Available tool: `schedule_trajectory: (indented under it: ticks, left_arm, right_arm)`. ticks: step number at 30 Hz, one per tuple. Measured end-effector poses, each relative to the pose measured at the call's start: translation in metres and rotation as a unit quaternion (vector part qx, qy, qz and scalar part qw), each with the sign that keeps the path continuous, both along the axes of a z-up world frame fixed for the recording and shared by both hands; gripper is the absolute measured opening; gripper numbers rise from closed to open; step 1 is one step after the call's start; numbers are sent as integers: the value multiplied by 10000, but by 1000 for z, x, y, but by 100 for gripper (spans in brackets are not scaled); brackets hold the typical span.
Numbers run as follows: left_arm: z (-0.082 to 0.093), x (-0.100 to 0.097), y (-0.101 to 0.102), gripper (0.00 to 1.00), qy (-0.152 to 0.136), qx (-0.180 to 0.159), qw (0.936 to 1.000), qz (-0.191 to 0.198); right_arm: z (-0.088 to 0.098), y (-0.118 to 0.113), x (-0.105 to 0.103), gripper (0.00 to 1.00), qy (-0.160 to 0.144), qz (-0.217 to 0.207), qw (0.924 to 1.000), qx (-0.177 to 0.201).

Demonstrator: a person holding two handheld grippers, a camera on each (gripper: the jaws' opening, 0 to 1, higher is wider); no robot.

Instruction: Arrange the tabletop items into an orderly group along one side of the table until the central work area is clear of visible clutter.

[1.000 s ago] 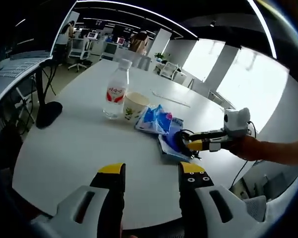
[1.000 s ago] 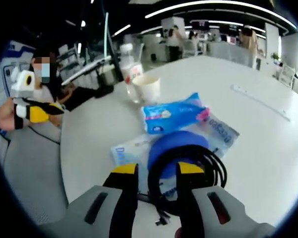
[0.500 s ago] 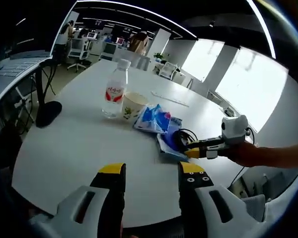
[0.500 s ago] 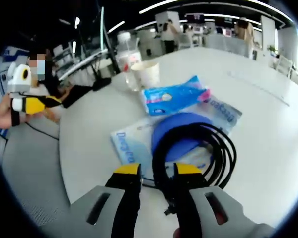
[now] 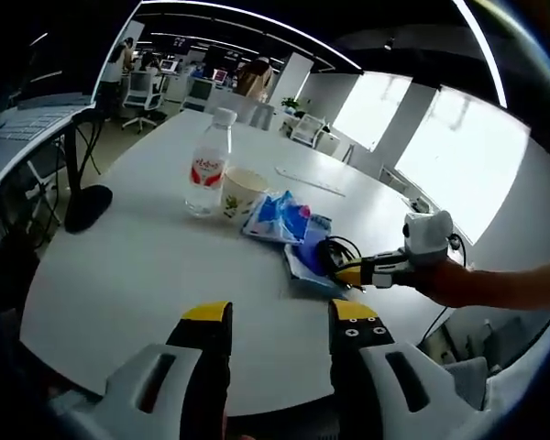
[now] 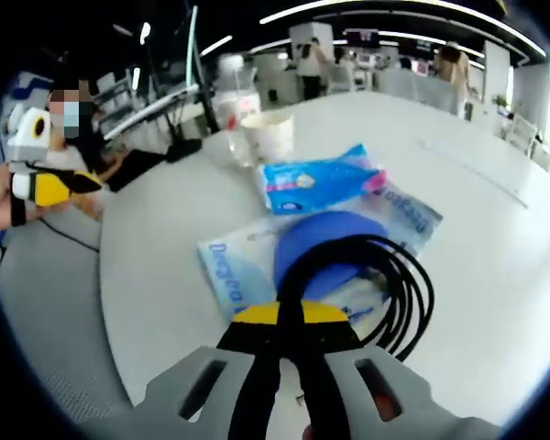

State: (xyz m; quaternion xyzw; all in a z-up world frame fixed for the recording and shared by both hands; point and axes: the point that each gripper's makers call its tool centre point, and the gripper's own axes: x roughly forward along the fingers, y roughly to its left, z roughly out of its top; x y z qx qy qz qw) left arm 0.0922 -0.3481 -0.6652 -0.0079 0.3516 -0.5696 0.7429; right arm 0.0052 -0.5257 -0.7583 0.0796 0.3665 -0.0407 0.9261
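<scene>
At bottom centre of the right gripper view, my right gripper pinches the black cable closed; I should lift it slowly off the blue packets. My left gripper waits open and empty.

On the counter a bottle stood just beside a paper cup. Nearer the camera lay a wipes packet, partly over a flat pouch. A coiled cable rested on the pouch, nearest the right tongs.
</scene>
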Motion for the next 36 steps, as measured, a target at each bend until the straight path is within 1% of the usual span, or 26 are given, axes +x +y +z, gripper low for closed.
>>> schedule_trajectory:
  ticks: [8,14,19,25,29,36]
  left_arm:
    - [0,-1,-2,41,-4,6,10000,-48]
    - [0,-7,-7,41,-16,7,9999,-136]
    - [0,-8,-9,41,-8,-1,9999,-157]
    - [-1,-7,-10,41,-6,8,9999,-172]
    - [-1,-8,-11,41,16,9,9998,-187]
    - [-2,-11,-12,41,33,20,9997,-228]
  right_arm:
    - [6,-8,-14,3,-83,-188,9998,50]
    - [9,-17,-26,3,-113,-340,9994,20]
    - [12,-22,-34,3,-183,-570,9981,162]
    - [12,-24,-48,3,-127,-658,9976,143]
    - [8,-25,-56,3,-90,-728,9972,171]
    - [5,-21,-69,1,-28,-808,9965,201]
